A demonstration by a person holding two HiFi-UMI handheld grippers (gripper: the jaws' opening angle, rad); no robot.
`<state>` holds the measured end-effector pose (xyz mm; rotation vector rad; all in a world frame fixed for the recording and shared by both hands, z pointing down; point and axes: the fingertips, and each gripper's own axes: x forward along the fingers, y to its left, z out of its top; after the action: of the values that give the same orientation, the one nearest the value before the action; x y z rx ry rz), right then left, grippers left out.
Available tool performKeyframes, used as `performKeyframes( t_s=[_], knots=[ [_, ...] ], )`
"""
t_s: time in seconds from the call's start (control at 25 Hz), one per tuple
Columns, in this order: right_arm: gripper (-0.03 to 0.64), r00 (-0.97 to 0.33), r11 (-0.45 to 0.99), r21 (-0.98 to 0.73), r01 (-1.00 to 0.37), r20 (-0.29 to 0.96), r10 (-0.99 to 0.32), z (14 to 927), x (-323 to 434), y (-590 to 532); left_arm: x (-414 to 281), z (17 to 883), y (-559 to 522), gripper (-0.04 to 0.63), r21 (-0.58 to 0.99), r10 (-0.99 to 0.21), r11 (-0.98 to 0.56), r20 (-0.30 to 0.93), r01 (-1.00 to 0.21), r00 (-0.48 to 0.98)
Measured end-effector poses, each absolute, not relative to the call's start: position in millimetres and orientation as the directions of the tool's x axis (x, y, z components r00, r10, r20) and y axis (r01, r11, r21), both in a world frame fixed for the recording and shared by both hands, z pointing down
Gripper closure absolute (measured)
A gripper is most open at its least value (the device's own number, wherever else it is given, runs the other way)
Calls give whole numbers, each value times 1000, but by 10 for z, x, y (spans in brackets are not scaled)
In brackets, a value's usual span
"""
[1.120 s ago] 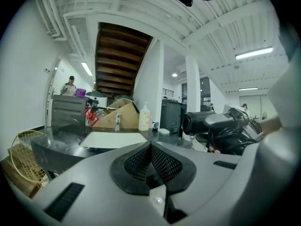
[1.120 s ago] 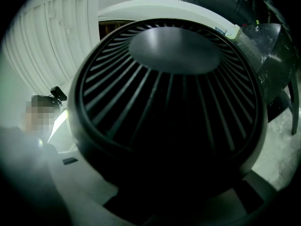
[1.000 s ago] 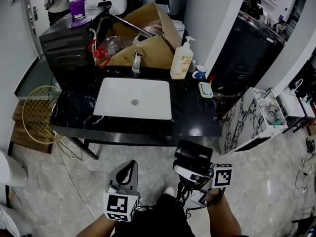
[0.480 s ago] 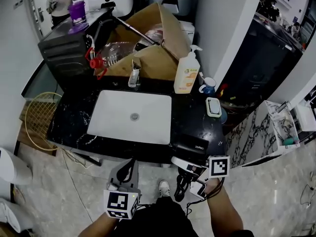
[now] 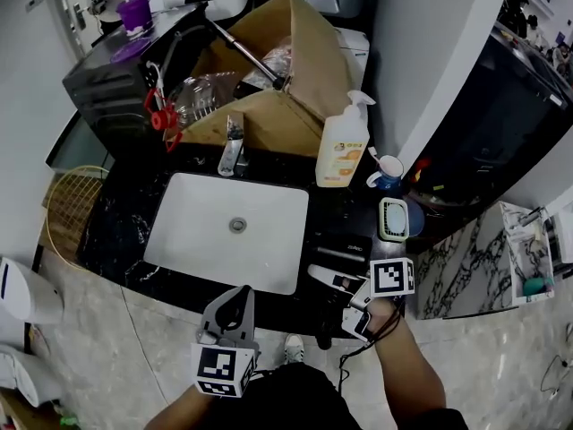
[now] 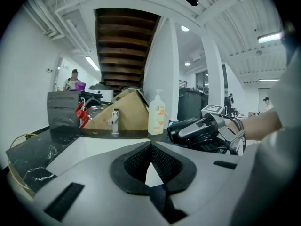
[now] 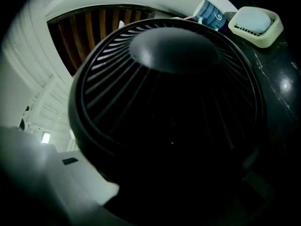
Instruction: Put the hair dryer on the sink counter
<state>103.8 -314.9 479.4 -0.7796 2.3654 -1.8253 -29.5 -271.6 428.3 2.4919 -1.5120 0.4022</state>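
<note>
The black hair dryer [image 5: 345,247] is over the front right part of the black sink counter [image 5: 116,231], just right of the white basin [image 5: 228,231]. My right gripper [image 5: 337,281] is shut on it from the near side. I cannot tell whether the dryer rests on the stone. In the right gripper view its ribbed rear grille [image 7: 169,102] fills the picture and hides the jaws. The left gripper view shows the dryer [image 6: 190,127] at the right. My left gripper [image 5: 229,316] hangs in front of the counter edge, shut and holding nothing.
A soap dish [image 5: 391,219], a blue mug [image 5: 388,170] and a pump bottle [image 5: 343,146] stand behind the dryer. The faucet [image 5: 231,146], a cardboard box [image 5: 286,70] and a black appliance [image 5: 112,88] line the back. A yellow wire basket [image 5: 67,213] sits at the left.
The counter has come closer. My right gripper has carried the hair dryer forward from over the floor to over the counter's front right. The left gripper has kept its place.
</note>
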Motion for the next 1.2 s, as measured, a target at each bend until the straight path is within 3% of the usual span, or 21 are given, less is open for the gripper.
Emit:
performKeyframes(
  t_s=[0.64,1.2],
  knots=[
    [414,-886,55,-926,-374,339,-316,5285,1080,-3999,-190,4545,-3191,589,42,-839,-382,403,-923,366],
    [399,-868,-68,-914,-401,403,-291,5393,1148,-4191,-122,4522,-3234,589,54,-844,-381,387,-923,372]
  ],
)
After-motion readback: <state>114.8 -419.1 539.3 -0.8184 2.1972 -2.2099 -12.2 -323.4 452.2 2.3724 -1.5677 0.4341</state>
